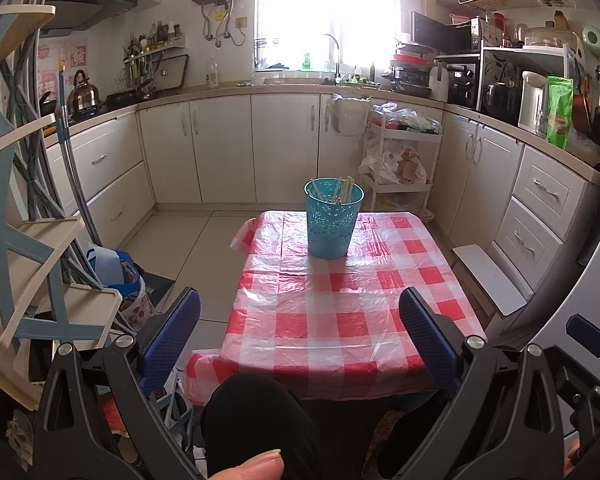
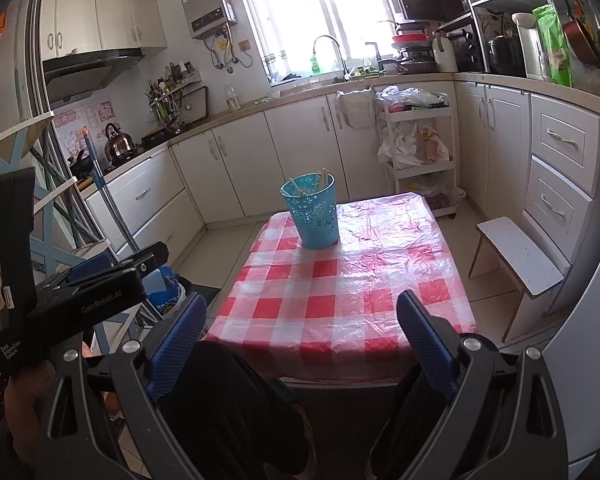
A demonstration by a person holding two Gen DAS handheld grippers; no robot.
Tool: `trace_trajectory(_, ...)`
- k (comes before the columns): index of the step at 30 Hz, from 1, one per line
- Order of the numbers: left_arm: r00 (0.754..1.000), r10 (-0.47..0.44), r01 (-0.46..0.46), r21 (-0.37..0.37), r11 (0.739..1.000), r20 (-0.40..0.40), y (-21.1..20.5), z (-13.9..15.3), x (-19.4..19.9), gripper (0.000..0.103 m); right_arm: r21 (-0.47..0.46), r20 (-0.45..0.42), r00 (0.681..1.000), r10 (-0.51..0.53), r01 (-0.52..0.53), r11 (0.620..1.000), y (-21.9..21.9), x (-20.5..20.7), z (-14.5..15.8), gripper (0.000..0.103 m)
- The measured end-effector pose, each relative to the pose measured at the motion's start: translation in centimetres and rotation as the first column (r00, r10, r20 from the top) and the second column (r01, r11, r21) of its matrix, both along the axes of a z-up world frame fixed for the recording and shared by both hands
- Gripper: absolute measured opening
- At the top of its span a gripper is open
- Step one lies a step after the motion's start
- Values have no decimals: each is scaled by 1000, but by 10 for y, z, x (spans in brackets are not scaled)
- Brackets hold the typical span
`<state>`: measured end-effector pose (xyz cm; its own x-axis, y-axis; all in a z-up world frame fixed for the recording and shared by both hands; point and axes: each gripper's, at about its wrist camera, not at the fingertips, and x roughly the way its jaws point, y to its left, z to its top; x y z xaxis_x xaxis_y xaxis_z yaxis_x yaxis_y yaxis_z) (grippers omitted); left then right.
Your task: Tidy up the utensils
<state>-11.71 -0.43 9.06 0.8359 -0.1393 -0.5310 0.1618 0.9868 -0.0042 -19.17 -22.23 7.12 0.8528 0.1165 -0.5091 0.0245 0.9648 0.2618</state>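
You held both grippers back from the bench [image 1: 340, 320], each with its fingers spread wide and nothing between them: the left gripper [image 1: 300, 332] and the right gripper [image 2: 302, 336]. The chopsticks [image 1: 346, 190] stood in the blue perforated cup [image 1: 332, 224] near the bench's far edge, on the red-checked cloth [image 2: 340, 280], well apart from both grippers

My two wrist views look forward and down from the table's [image 1: 340, 320] near end, well back; both share the table and kitchen counter [image 2: 300, 84].
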Motion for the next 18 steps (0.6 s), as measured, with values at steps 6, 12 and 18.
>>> trace_trajectory(6, 999, 17, -17, -2, 1000, 30, 6, 10, -9, 96, -16, 39, 999, -32, 33, 999, -2, -12, 8, 94)
trace_trajectory(12, 999, 14, -14, -2, 1000, 41, 10, 14, -16, 96, -13, 50, 998, -31, 32, 999, -1, -18, 11, 95)
trace_trajectory(18, 999, 3, -3, 4, 1000, 46, 8, 16, -23, 96, -7, 53, 998, -29, 30, 1000, -1, -22, 12, 95)
